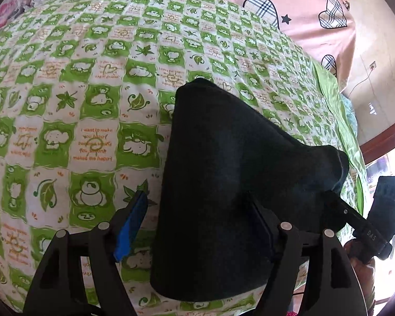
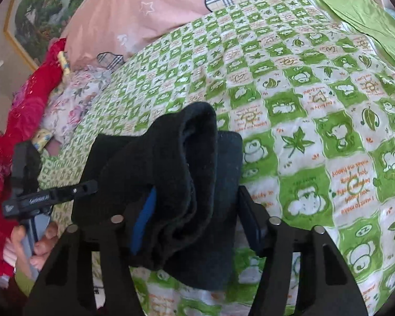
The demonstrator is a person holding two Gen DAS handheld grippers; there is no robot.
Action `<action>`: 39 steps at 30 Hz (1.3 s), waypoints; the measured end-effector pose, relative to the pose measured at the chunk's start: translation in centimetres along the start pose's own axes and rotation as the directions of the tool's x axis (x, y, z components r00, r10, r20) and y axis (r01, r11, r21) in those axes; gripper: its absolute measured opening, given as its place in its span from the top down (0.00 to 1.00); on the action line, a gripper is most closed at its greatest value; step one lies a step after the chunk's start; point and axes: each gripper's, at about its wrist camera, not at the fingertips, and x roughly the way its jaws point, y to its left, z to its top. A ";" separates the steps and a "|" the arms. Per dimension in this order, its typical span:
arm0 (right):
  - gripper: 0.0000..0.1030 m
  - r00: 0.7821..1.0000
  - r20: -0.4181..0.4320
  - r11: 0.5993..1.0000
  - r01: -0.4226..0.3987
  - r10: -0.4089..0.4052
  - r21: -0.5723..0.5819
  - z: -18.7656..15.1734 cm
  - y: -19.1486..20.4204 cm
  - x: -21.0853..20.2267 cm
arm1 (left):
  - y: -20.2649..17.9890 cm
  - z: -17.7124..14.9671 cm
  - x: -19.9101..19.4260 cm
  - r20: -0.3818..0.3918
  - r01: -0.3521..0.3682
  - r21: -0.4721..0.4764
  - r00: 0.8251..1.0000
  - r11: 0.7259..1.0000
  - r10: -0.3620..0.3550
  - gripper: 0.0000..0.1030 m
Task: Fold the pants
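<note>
1. One pair of black pants [image 1: 223, 184], bunched and folded over on itself, fills the lower centre of the left wrist view. It is the only garment being handled.
2. Two grippers. The left gripper [image 1: 194, 218] shows at the bottom of its own view: one blue-padded finger [image 1: 130, 226] stands bare at lower left, and the dark cloth drapes over the other finger at lower right. The jaws are spread wide, with the blue pad clear of the fabric.
3. The right gripper [image 2: 197, 218] sits at the bottom of its own view. The pants [image 2: 171, 184] hang as a thick roll between its two fingers; the blue pad [image 2: 144, 218] presses the roll's left side, while the right finger stands just beside the cloth. The jaws are apart, and I cannot tell whether they pinch the fabric or only carry it.
4. Each gripper also appears in the other's view: one at the right edge of the left view [image 1: 360, 216], one at the left edge of the right view [image 2: 47, 197], with a hand [image 2: 34, 245] around its handle.
5. One green-and-white checked bedspread [image 1: 79, 105] with frog and leaf squares lies under everything.
6. One pink quilt [image 2: 144, 13] with plaid hearts lies across the top of the frame.
7. One red cloth [image 2: 18, 121] lies at the left edge of the right view, with a framed landscape picture [image 2: 39, 13] at upper left.
</note>
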 end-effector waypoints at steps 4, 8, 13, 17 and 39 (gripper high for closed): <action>0.44 0.998 -0.017 0.997 -0.060 0.061 0.042 -0.4 -0.8 0.0 | 0.4 -0.3 0.4 0.003 0.026 -0.015 1.000 1.000 -0.026 0.38; 0.45 0.999 -0.021 0.999 -0.050 0.050 0.022 -0.1 -0.2 0.2 | -0.6 -0.6 0.0 0.027 0.020 0.014 0.999 1.000 -0.021 0.52; 0.53 0.999 0.015 0.998 -0.043 0.044 -0.047 0.2 1.3 -0.4 | -0.6 -0.6 -1.2 0.052 0.044 -0.006 0.998 0.999 -0.044 0.68; 0.54 0.996 0.045 0.994 -0.070 0.073 -0.083 0.9 2.5 -1.2 | -0.7 -0.3 -2.8 0.087 0.063 -0.011 0.994 0.998 -0.061 0.71; 0.54 0.975 0.001 0.953 -0.219 0.224 -0.211 9.1 10.3 9.4 | 7.4 6.2 -9.0 0.270 -0.109 -0.135 0.952 0.985 0.142 0.71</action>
